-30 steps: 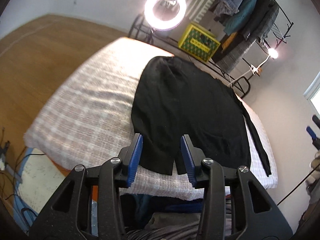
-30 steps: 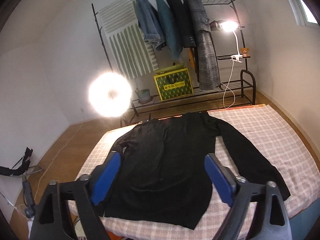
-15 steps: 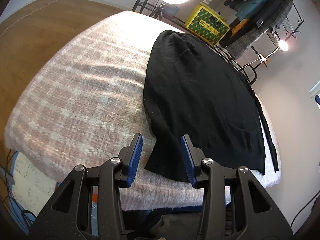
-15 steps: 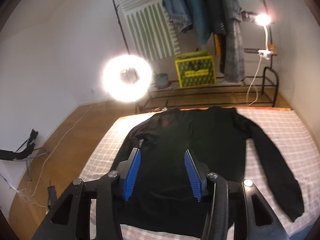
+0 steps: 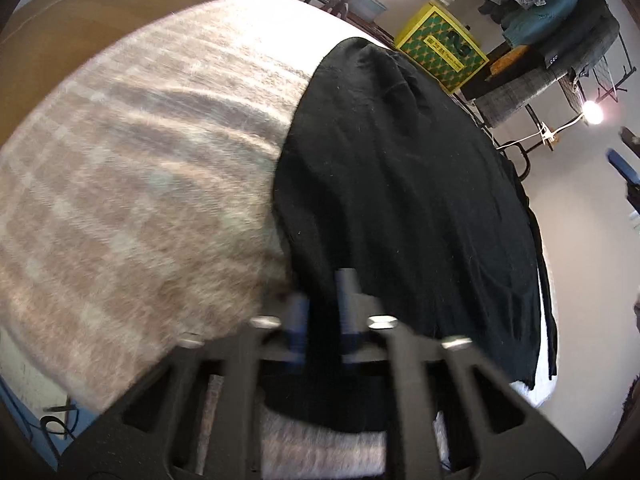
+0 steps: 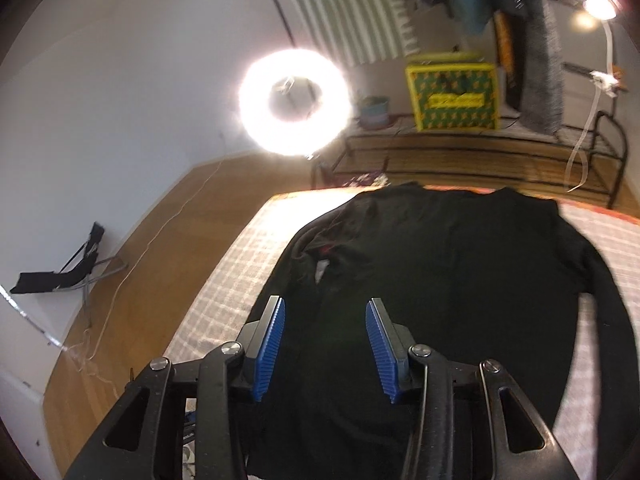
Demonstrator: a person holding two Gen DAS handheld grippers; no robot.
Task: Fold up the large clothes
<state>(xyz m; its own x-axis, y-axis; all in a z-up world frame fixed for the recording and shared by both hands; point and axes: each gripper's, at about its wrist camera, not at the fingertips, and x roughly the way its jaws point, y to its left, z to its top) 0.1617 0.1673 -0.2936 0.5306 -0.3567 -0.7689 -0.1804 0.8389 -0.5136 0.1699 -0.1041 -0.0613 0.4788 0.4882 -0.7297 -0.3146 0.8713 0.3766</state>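
A black long-sleeved sweater [image 5: 400, 184] lies flat on a bed with a pink and white checked cover [image 5: 132, 184]. My left gripper [image 5: 322, 300] is at the sweater's near left hem corner; its blue pads are blurred and nearly together with black cloth between them. My right gripper [image 6: 325, 322] is open and empty, held above the sweater's [image 6: 440, 288] left side. The sweater's right sleeve [image 6: 616, 320] runs down the bed's right side.
A ring light [image 6: 296, 102] glows beyond the bed's far edge. A clothes rack with hanging garments [image 5: 560, 20] and a yellow box [image 6: 452, 96] stand behind it. Wooden floor [image 6: 132, 280] and a folded stand [image 6: 60, 272] lie to the left. Cables lie on the floor.
My left gripper has dropped to the hem corner and its jaws have closed in on the cloth. My right gripper has moved forward and left over the sweater and stayed open.
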